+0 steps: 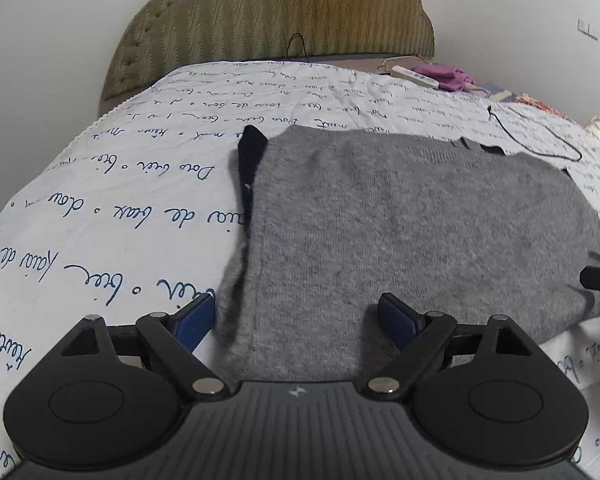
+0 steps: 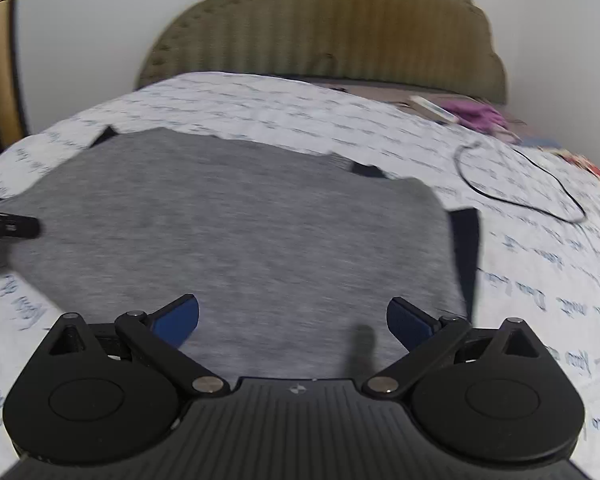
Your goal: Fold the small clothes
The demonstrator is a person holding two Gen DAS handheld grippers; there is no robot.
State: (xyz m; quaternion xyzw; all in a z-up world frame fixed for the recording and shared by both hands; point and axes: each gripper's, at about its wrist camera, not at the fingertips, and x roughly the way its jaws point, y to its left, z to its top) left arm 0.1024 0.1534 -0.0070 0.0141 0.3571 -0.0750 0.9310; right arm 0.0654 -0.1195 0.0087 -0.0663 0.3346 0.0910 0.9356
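**While both tools gape, a grey knit lies flat on the bed**

With its blue-padded fingers spread wide and holding nothing, the left tool hangs low over the near left edge of the grey knitted sweater, its left pad above the bedspread and its right pad above the wool. The right tool is likewise parted and empty, both pads over the sweater's near edge; that view is blurred.

The sweater lies spread on the white bedspread printed with blue handwriting, a dark navy sleeve or trim showing along its left side at about 11 o'clock from the left tool. Further out, at 1 o'clock, a thin black cable loops on the bedspread. Beyond it lie a white remote control and a crumpled purple cloth. At 12 o'clock stands the olive quilted headboard.
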